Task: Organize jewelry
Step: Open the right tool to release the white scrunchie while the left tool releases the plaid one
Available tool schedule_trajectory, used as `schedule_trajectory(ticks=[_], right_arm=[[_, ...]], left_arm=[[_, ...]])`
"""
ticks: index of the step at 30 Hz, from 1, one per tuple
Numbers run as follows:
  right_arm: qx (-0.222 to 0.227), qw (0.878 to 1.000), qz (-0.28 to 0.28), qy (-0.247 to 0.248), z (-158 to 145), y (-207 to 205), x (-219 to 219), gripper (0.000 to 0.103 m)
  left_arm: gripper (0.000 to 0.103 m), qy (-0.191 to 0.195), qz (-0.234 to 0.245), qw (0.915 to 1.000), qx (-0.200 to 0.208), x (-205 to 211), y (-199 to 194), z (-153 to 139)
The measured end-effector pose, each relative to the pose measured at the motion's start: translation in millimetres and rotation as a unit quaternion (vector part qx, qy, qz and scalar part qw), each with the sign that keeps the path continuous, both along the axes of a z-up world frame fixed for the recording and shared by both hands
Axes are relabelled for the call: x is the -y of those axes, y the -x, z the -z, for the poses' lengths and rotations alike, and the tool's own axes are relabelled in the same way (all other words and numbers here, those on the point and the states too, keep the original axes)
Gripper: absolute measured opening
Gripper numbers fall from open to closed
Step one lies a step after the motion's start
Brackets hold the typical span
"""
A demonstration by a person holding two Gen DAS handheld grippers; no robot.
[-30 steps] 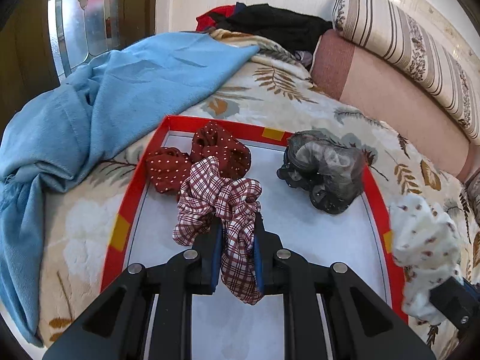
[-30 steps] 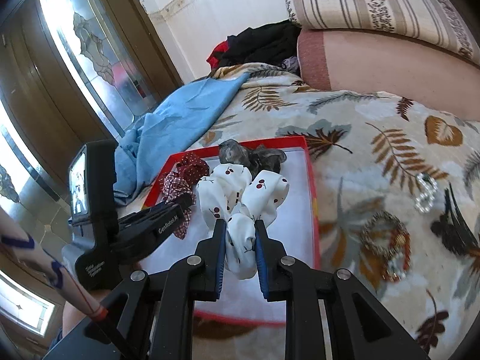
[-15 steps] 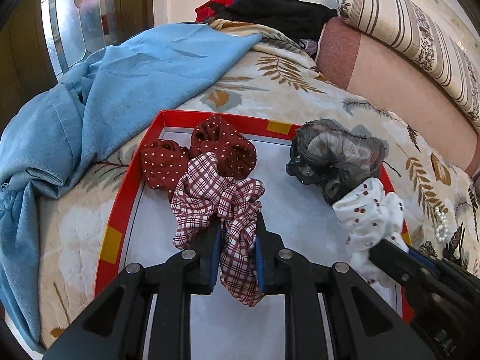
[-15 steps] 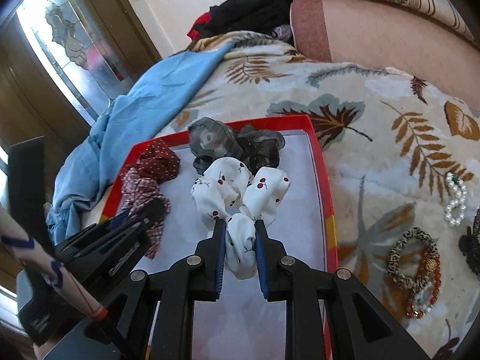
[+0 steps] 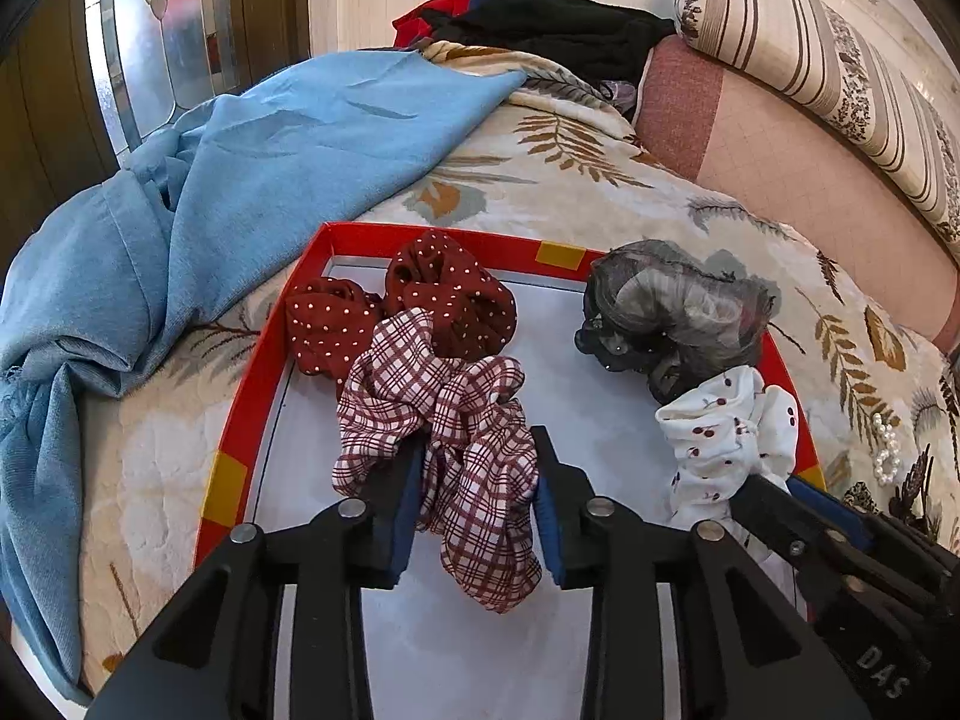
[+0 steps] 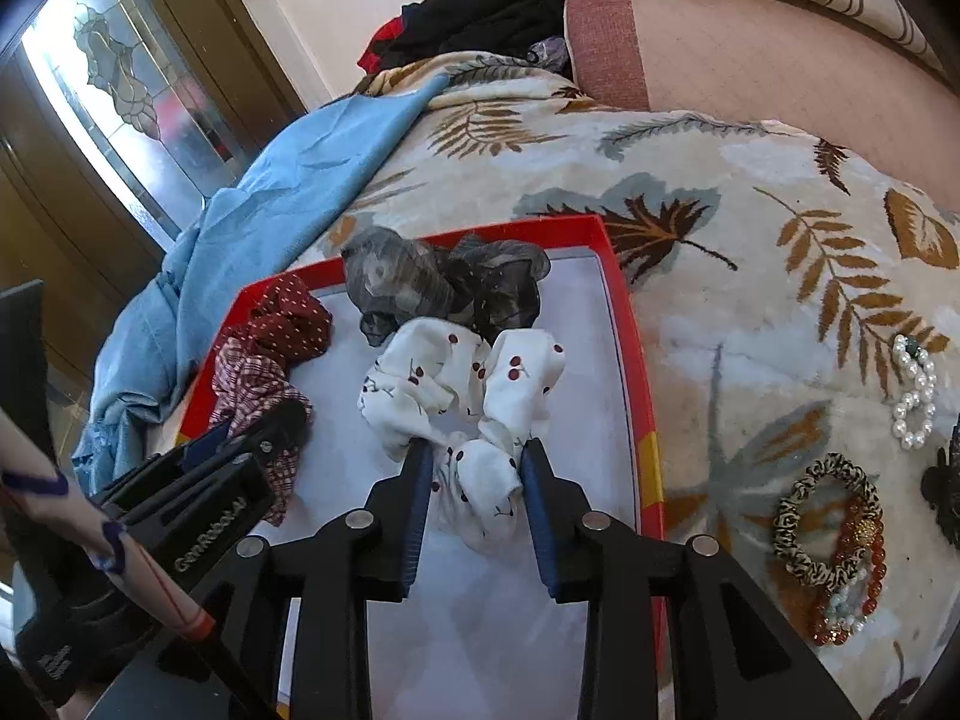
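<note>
Soft fabric may snag as we release both scrunchies into the red tray (image 5: 264,360).
Left gripper (image 5: 477,480) fingers are opening around the plaid scrunchie (image 5: 438,420), right gripper (image 6: 477,468) fingers around the white cherry scrunchie (image 6: 456,384); either could lift out clinging to a pad.

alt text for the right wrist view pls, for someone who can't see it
The right gripper, jaws opening, straddles a white cherry-print scrunchie lying in a red-rimmed tray on a leaf-patterned bedspread. Grey, red dotted and plaid scrunchies also lie in the tray; bracelets and a pearl strand lie on the bedspread to its right.
</note>
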State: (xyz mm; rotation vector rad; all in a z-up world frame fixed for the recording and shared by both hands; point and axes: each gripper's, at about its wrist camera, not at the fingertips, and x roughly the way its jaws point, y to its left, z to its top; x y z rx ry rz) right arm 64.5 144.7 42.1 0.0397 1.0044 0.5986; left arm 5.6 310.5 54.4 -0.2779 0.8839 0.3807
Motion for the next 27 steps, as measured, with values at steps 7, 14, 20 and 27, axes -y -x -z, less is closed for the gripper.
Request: schedule_trajectory(ticks=[7,14,20,27], right_arm=[[0.017,1.000,-0.006,-0.018,-20,13,7,0.036],[0.031,0.999,-0.008,-0.031,-34,27,13,0.037],[0.030,0.999,-0.007,-0.040,-38,31,17,0.037],[0.029,0.998,-0.001,-0.047,-38,32,25,0.038]], left_arm=[[0.040,-0.020,0.001,0.9997,0.010,5,3,-5],[0.042,-0.033,0.003,0.9993,0.019,10,6,-10],[0.044,-0.041,0.004,0.9988,0.026,14,8,-13],[0.047,-0.052,0.007,0.9980,0.034,22,10,-19]])
